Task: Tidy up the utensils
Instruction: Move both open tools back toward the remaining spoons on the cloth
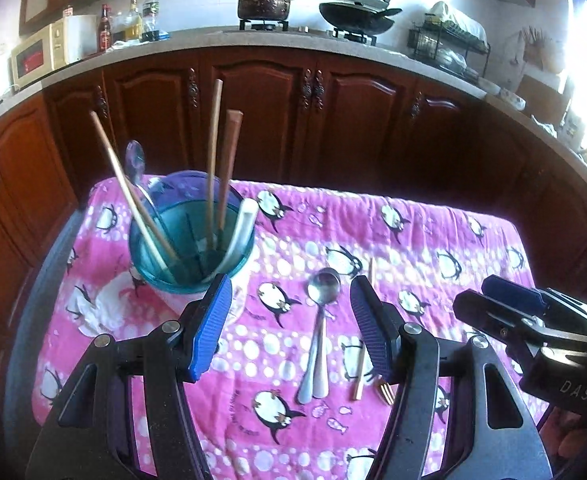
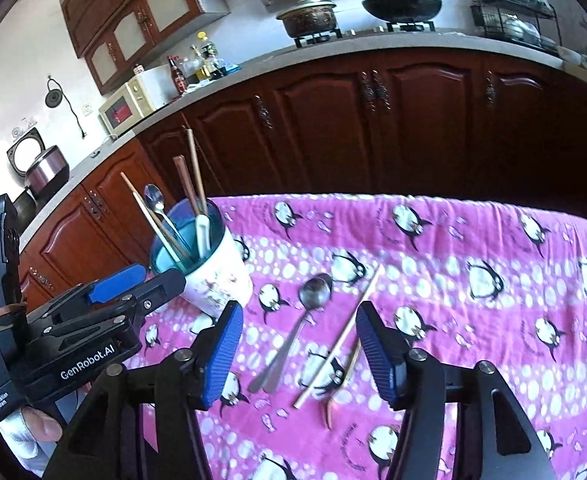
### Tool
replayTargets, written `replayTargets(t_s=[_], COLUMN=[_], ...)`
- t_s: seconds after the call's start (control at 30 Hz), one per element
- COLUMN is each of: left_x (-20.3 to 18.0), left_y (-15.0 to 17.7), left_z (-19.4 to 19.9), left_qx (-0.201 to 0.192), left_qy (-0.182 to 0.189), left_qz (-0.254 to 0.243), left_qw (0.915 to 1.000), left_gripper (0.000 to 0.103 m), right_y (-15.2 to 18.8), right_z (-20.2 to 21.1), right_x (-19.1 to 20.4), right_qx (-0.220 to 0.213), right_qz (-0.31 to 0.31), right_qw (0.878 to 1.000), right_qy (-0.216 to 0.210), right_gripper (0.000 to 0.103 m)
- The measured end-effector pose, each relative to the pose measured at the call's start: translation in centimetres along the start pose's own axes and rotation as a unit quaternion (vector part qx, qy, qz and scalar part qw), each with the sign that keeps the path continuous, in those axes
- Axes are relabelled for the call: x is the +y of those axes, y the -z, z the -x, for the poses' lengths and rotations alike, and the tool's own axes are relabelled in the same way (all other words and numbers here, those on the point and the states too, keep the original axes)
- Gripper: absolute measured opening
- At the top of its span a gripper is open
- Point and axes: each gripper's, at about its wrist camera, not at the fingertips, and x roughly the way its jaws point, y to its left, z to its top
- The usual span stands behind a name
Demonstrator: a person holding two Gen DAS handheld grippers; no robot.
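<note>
A teal-lined white cup (image 1: 191, 248) stands on the pink penguin cloth (image 1: 433, 240) and holds several chopsticks, a metal spoon and a white spoon; it also shows in the right wrist view (image 2: 213, 276). A metal spoon (image 1: 319, 328) (image 2: 293, 328) lies flat on the cloth. A wooden chopstick (image 2: 339, 336) and a small fork (image 2: 343, 384) lie beside it; in the left wrist view only the chopstick's end (image 1: 359, 376) and the fork's tines (image 1: 385, 390) show. My left gripper (image 1: 289, 320) is open and empty above the spoon. My right gripper (image 2: 297, 344) is open and empty above the spoon and chopstick.
Dark wooden cabinets (image 1: 293, 120) and a counter with a microwave (image 1: 41, 56), bottles, pot (image 1: 263, 2) and wok (image 1: 357, 16) stand behind the table. A dish rack (image 1: 449, 40) stands at the right. The cloth's far edge drops off toward the cabinets.
</note>
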Motion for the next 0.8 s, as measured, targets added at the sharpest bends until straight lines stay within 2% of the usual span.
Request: replayTargets(t_s=[0.33, 0.5, 0.8], left_x=[-1.4, -0.1, 1.4], left_y=[0.6, 1.1, 3.8], left_z=[-1.7, -3.3, -7.8], left_qx=[0.022, 0.047, 0.107], left_qy=[0.01, 0.038, 0.056], left_qz=[-0.011, 0.022, 0.048], left_qw=[0.9996, 0.9979, 0.9916], left_gripper=[0.062, 0.062, 0.061], right_y=[1.6, 2.4, 3.3], right_z=[-0.5, -1.3, -5.5], right_x=[-3.1, -4.6, -7.2], right_qx=[0.021, 0.033, 0.069], right_qz=[-0.026, -0.042, -0.077], right_qw=[0.999, 0.998, 0.995], right_qy=[0.02, 0.027, 0.009], right_gripper=[0.06, 0.06, 0.06])
